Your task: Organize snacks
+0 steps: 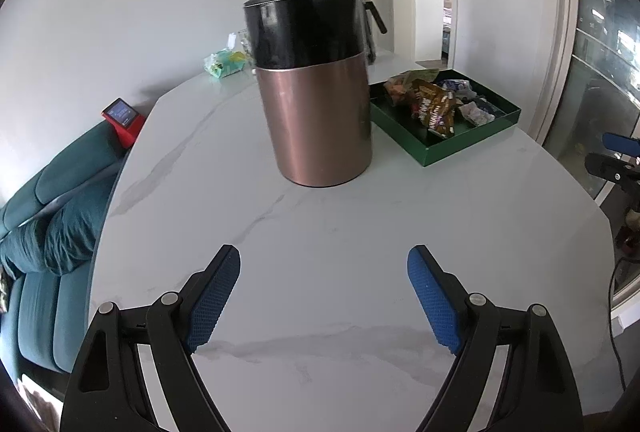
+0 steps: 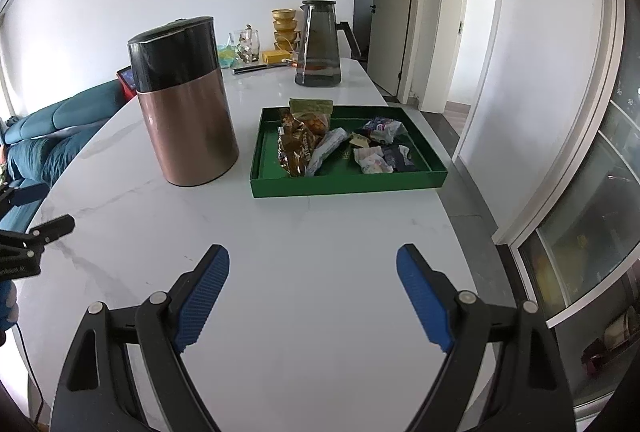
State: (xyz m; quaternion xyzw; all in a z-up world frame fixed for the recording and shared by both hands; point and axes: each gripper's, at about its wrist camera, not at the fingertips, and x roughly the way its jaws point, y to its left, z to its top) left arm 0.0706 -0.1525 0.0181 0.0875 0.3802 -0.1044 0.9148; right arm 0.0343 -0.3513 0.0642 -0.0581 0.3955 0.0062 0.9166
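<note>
A heap of wrapped snacks (image 2: 340,144) is lying inside a shallow green tray (image 2: 348,185) on a white marble table (image 2: 320,272), the tray sitting just to the right of a tall copper-and-black bin (image 2: 186,108) that is serving as the scene's landmark. Nearer the camera than the bin, the left gripper (image 1: 324,296) and the right gripper (image 2: 312,292) are both hovering over bare tabletop with their blue pads spread wide, holding nothing.

Every packet visible is already resting within the tray's walls, loosely piled, not lined up; whether that is how the job wants them, or whether sorting is yet to come, the pictures are not settling.

The packets are looking light, crinkly and slick, likely to slide or crush under a hard squeeze. A brown-and-gold bag (image 2: 294,150), the largest, would probably be best pinched at a crimped end seam, as would the pale wrapped bar (image 2: 326,148) leaning beside it and the small white packets (image 2: 374,158) at the tray's right.

From the left wrist view the bin is hiding the tray's near-left corner. Labels are proving unreadable, overlapping wrappers are making a count uncertain, and the clutter behind the bin, beside a dark glass pitcher (image 2: 318,44), is too small to identify.
</note>
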